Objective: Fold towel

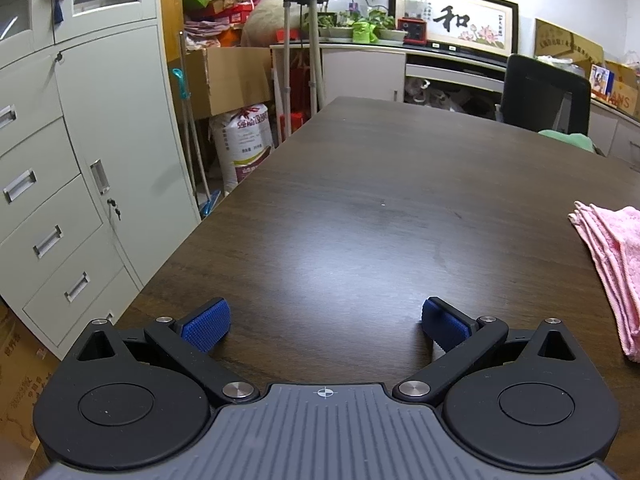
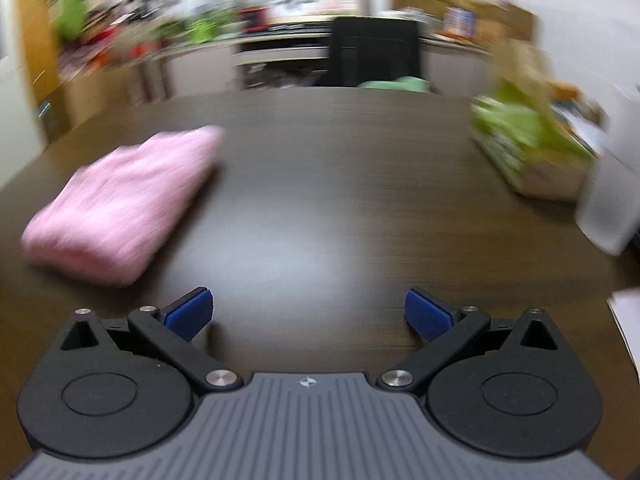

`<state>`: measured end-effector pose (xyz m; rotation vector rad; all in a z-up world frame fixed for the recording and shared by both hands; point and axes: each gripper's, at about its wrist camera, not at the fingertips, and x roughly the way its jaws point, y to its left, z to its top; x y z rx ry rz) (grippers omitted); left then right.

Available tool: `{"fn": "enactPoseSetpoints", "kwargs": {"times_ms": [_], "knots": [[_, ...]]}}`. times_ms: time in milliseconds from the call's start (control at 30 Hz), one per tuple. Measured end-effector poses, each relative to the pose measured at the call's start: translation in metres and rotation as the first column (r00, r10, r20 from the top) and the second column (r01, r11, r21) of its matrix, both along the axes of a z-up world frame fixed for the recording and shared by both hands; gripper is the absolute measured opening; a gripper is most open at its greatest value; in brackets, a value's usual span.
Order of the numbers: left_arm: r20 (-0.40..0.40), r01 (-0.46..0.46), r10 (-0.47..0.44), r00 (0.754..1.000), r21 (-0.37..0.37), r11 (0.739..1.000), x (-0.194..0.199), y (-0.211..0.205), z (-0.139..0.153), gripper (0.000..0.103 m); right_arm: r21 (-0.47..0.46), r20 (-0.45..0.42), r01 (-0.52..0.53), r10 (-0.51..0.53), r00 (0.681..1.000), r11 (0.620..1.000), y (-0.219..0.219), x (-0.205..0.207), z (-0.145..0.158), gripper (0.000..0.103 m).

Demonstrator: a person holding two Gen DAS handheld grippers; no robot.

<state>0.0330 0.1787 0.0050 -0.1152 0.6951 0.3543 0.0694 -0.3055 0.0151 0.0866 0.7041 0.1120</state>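
Note:
A pink towel (image 2: 120,204), folded into a thick stack, lies on the dark wooden table (image 2: 340,184); the right wrist view is motion-blurred. The same towel (image 1: 612,272) shows its layered edges at the right border of the left wrist view. My left gripper (image 1: 325,326) stands open over bare table, well left of the towel, nothing between its blue pads (image 1: 206,326). My right gripper (image 2: 308,314) is open too, empty, with the towel ahead and to its left.
A grey filing cabinet (image 1: 60,160) flanks the table's left edge. A black chair (image 1: 544,92) stands at the far end with a green cloth (image 2: 396,84) by it. A green-and-tan box (image 2: 528,148) and a white object (image 2: 608,208) sit at the table's right side.

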Motion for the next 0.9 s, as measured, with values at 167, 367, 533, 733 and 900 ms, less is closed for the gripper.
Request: {"fn": "enactPoseSetpoints", "kwargs": {"times_ms": [167, 367, 533, 733, 900], "knots": [[0.000, -0.014, 0.014, 1.000, 0.001, 1.000, -0.002, 0.001, 0.000, 0.103, 0.030, 0.001, 0.163, -0.163, 0.987, 0.986, -0.030, -0.003, 0.000, 0.103], [-0.001, -0.014, 0.014, 1.000, 0.002, 1.000, -0.002, 0.001, 0.000, 0.103, -0.025, -0.017, 0.225, -0.226, 0.974, 0.974, -0.038, -0.007, -0.006, 0.103], [-0.001, -0.015, 0.015, 1.000, 0.002, 1.000, -0.001, 0.001, -0.001, 0.103, -0.095, -0.018, 0.231, -0.234, 0.972, 0.968, -0.034, -0.006, -0.012, 0.103], [-0.002, -0.030, 0.030, 1.000, 0.003, 1.000, -0.001, 0.002, -0.001, 0.103, -0.094, -0.009, 0.237, -0.239, 0.971, 0.967, -0.036, -0.005, -0.014, 0.103], [-0.002, -0.046, 0.046, 0.999, 0.003, 0.999, -0.002, 0.003, -0.001, 0.103, -0.091, -0.010, 0.235, -0.237, 0.972, 0.968, -0.037, -0.003, -0.013, 0.103]]}}
